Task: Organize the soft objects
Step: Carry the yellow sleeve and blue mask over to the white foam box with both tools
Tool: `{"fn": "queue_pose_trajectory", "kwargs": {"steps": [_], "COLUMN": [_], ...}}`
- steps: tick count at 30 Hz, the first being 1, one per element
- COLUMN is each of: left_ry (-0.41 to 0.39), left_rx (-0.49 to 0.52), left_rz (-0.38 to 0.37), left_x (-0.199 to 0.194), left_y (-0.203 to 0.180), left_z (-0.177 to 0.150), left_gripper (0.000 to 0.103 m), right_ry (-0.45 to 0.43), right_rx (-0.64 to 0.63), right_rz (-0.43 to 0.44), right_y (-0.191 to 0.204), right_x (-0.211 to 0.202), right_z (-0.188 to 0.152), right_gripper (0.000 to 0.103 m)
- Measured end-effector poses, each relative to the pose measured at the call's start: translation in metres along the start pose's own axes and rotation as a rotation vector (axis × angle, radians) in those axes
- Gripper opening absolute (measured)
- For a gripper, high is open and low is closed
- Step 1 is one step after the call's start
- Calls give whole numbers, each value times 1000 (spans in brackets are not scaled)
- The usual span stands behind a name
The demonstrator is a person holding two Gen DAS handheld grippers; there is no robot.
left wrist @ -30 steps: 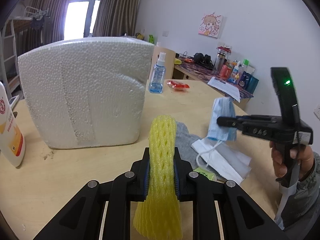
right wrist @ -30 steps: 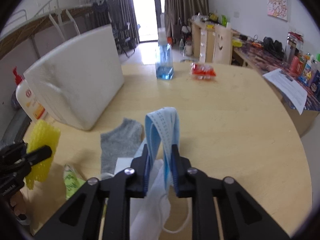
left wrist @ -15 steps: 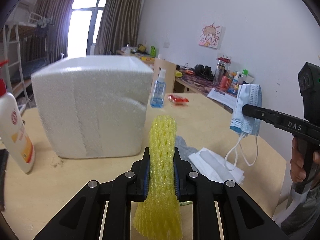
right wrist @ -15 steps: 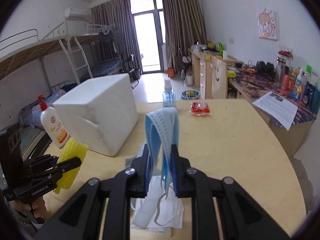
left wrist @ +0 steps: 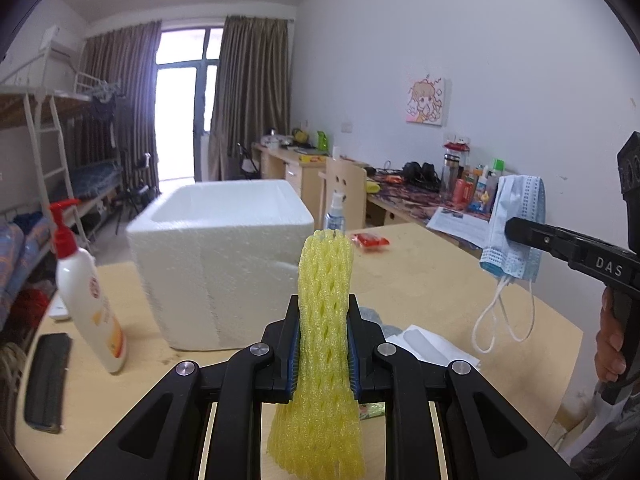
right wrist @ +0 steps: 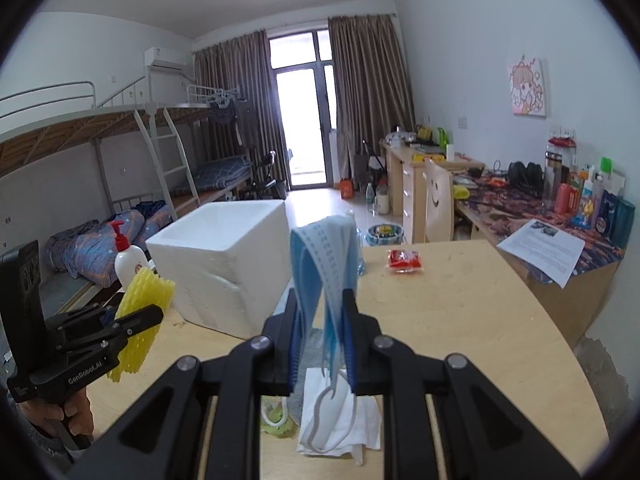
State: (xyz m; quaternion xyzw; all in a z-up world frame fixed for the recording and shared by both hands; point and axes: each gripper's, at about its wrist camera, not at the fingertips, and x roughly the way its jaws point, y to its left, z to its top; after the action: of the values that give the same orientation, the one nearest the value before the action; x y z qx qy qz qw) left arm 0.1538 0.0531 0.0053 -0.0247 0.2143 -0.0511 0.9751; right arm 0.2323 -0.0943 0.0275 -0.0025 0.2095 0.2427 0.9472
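My left gripper (left wrist: 323, 312) is shut on a yellow foam net sleeve (left wrist: 325, 280), held upright above the table; the sleeve also shows in the right wrist view (right wrist: 146, 300). My right gripper (right wrist: 321, 308) is shut on a blue face mask (right wrist: 326, 256), its ear loops hanging; the mask also shows at the right of the left wrist view (left wrist: 514, 224). An open white foam box (left wrist: 224, 256) stands on the wooden table (left wrist: 420, 280) ahead of both grippers, and shows in the right wrist view (right wrist: 224, 264). A grey sock (left wrist: 374, 316) and white tissues (right wrist: 344, 420) lie on the table below.
A white lotion pump bottle (left wrist: 86, 296) stands left of the box. A blue spray bottle (left wrist: 335, 212) and a red packet (right wrist: 404, 260) sit further back. A black object (left wrist: 46, 380) lies at the left table edge. A cluttered desk (right wrist: 560, 208) runs along the right wall.
Both grippers have risen with their loads and the views have tilted up. The foam box's open top now shows. The grips have not changed.
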Motion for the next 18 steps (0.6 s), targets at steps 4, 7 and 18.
{"fn": "queue_pose_trajectory", "kwargs": {"steps": [4, 7, 18], "left_ry": [-26, -50, -101], "left_rx": [4, 5, -4], "left_rz": [25, 44, 164], "left_x": [-16, -27, -63], "left_y": [1, 1, 10], "left_z": [2, 4, 5], "left_gripper": [20, 20, 20], "right_ry": [-33, -65, -112], "right_rx": [-10, -16, -62], "right_rz": [12, 29, 117], "right_y": [6, 12, 33], "right_x": [-11, -21, -29], "right_z": [-1, 0, 3], "right_gripper": [22, 22, 22]}}
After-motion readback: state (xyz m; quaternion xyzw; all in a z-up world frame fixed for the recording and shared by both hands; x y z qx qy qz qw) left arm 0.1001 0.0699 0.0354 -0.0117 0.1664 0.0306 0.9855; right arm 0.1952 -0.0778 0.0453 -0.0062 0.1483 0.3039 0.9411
